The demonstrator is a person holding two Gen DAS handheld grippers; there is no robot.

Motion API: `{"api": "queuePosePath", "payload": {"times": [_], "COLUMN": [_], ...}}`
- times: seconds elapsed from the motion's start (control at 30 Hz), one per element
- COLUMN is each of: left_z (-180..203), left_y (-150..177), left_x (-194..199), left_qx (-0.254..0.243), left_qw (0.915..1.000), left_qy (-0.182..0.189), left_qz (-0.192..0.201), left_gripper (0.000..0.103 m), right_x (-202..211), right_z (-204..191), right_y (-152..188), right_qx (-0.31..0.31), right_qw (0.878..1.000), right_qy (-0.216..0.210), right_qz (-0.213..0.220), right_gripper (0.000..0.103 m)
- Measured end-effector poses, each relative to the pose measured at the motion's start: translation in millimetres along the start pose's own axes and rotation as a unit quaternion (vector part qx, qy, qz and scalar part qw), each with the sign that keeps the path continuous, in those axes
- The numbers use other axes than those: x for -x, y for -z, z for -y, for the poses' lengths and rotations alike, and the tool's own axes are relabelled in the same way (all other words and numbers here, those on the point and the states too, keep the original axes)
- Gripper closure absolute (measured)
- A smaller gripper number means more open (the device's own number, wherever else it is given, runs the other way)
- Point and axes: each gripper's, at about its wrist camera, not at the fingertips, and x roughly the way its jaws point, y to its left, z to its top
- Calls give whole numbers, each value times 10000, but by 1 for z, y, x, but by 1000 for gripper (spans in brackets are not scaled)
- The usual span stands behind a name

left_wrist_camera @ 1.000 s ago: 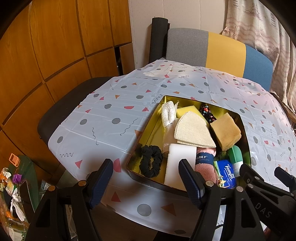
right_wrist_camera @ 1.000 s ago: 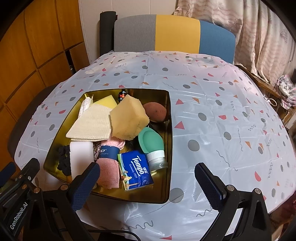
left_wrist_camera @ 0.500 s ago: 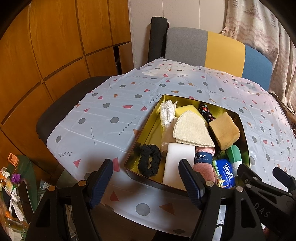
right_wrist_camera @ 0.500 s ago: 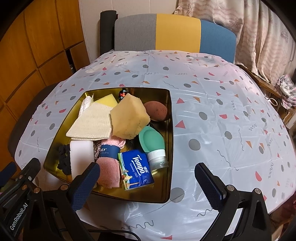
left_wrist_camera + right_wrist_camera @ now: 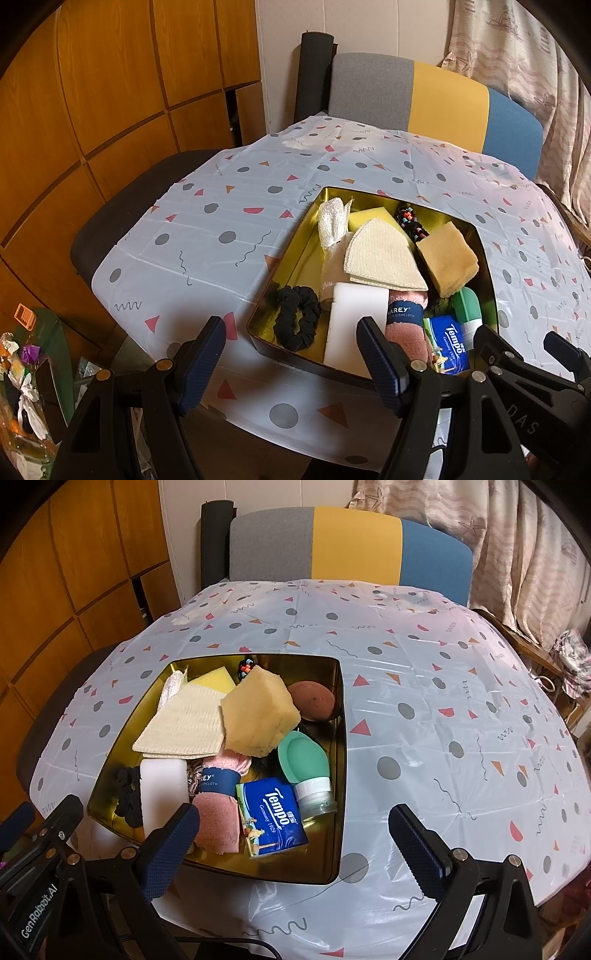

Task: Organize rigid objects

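A gold tin tray (image 5: 341, 775) (image 5: 295, 240) on the table holds mixed items: a tan sponge (image 5: 258, 712) (image 5: 448, 258), a beige cloth (image 5: 184, 727) (image 5: 380, 258), a white block (image 5: 162, 794) (image 5: 354, 325), a pink dishcloth (image 5: 218, 819), a blue Tempo tissue pack (image 5: 275, 818) (image 5: 448, 343), a green travel bottle (image 5: 306, 764), a brown egg-shaped piece (image 5: 312, 701), a black scrunchie (image 5: 297, 323). My left gripper (image 5: 291, 354) is open and empty over the tray's near left corner. My right gripper (image 5: 295, 838) is open and empty over the tray's near edge.
The table carries a white patterned cloth (image 5: 443, 720). A grey, yellow and blue chair (image 5: 351, 546) stands at the far side. Wooden panels (image 5: 110, 92) are on the left, a curtain (image 5: 517, 554) on the right. Clutter (image 5: 22, 369) lies low left of the table.
Both views have shifted very slightly; the tray sits a touch lower in the right wrist view. Both grippers stay open and empty.
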Motion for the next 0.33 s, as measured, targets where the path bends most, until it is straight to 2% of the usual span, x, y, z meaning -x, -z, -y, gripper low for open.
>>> {"api": "queuePosePath", "payload": {"times": [0.13, 0.2, 0.33], "left_z": [0, 0, 1], "left_y": [0, 0, -1], "left_x": [-1, 0, 1], "left_qx": [15, 17, -24], "left_qw": [10000, 10000, 9999], "left_qy": [32, 3, -78], "left_qz": [-10, 35, 80], "left_gripper": [30, 36, 36], "right_x": [0, 0, 0], "right_z": [0, 0, 0], "right_y": [0, 0, 0], "right_qx": [9, 6, -4], "right_qw": [10000, 10000, 10000], "right_qy": [-9, -7, -4], "right_qz": [-20, -4, -5], "right_gripper": [0, 0, 0]}}
